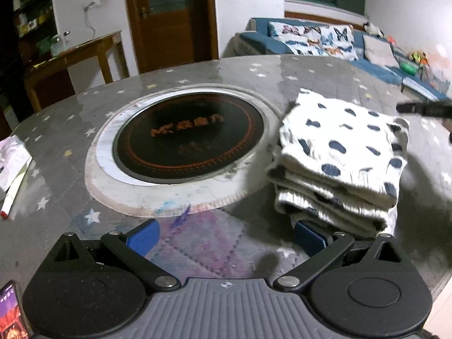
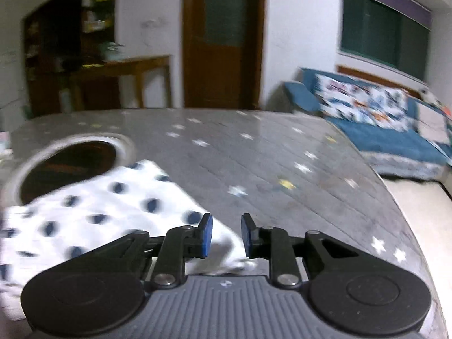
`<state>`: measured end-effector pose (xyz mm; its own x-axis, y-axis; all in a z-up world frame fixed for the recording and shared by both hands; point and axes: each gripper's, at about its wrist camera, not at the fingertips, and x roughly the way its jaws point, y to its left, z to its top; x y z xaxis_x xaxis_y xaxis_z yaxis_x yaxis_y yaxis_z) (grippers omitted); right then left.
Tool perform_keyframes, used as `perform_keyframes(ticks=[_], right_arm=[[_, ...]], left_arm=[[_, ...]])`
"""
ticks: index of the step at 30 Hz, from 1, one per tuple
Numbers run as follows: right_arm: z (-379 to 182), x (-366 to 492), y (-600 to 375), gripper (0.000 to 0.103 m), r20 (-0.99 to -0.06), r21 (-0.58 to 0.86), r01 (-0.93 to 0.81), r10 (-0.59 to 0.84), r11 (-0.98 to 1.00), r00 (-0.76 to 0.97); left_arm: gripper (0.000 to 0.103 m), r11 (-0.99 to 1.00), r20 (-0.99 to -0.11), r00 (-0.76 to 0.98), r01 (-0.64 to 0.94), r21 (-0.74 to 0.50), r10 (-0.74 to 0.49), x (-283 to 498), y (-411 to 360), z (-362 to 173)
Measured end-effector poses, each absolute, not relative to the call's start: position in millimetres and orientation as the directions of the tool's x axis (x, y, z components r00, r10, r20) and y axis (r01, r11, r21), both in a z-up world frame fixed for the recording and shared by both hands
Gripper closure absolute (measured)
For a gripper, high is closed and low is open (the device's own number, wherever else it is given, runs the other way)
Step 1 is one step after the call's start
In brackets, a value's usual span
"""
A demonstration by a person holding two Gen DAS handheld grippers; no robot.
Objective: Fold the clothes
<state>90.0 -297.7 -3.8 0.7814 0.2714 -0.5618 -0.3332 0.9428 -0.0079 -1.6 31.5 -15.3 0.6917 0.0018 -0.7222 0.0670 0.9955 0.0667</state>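
Observation:
A folded white garment with dark blue spots (image 1: 339, 152) lies as a thick stack on the grey star-patterned table (image 1: 214, 70), right of the round hob. My left gripper (image 1: 226, 237) is open wide just in front of it, low over the table. Its right blue pad (image 1: 306, 236) sits at the stack's near bottom edge, and its left pad is over bare table. In the right wrist view the garment (image 2: 93, 212) is blurred at the left. My right gripper (image 2: 227, 234) hovers over the garment's right corner, jaws narrowly apart, nothing pinched. One of its fingers (image 1: 423, 109) shows beyond the stack.
A black round hob (image 1: 189, 138) is sunk in the table's middle. Paper and a red-tipped pen (image 1: 10, 197) lie at the left edge, and a phone (image 1: 11, 310) at the near left. Behind stand a wooden desk (image 1: 84, 50), a door and a blue sofa (image 2: 381, 135).

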Motion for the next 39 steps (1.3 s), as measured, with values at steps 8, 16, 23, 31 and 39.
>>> perform_keyframes(ticks=[8, 16, 23, 31, 39], right_arm=[[18, 51, -248, 0.059, -0.556, 0.045, -0.613, 0.53, 0.789, 0.64], [1, 45, -201, 0.057, -0.608, 0.004, -0.717, 0.571, 0.697, 0.552], [-17, 33, -175, 0.058, -0.631, -0.062, -0.771, 0.574, 0.633, 0.522], [-10, 19, -164, 0.056, -0.622, -0.12, -0.799, 0.583, 0.589, 0.523], [-16, 2, -140, 0.043, -0.652, -0.255, -0.865, 0.584, 0.432, 0.483]], left_arm=[[0.0, 0.987, -0.724, 0.69, 0.113, 0.113, 0.003, 5, 22, -22], [0.0, 0.984, -0.701, 0.71, 0.076, 0.163, 0.061, 24, 32, -22], [0.0, 0.99, -0.713, 0.697, 0.025, 0.142, 0.084, 56, 51, -23], [0.0, 0.998, -0.738, 0.673, -0.02, 0.053, 0.053, 62, 73, -15], [0.0, 0.987, -0.736, 0.674, -0.059, -0.148, -0.07, 50, 79, 12]])
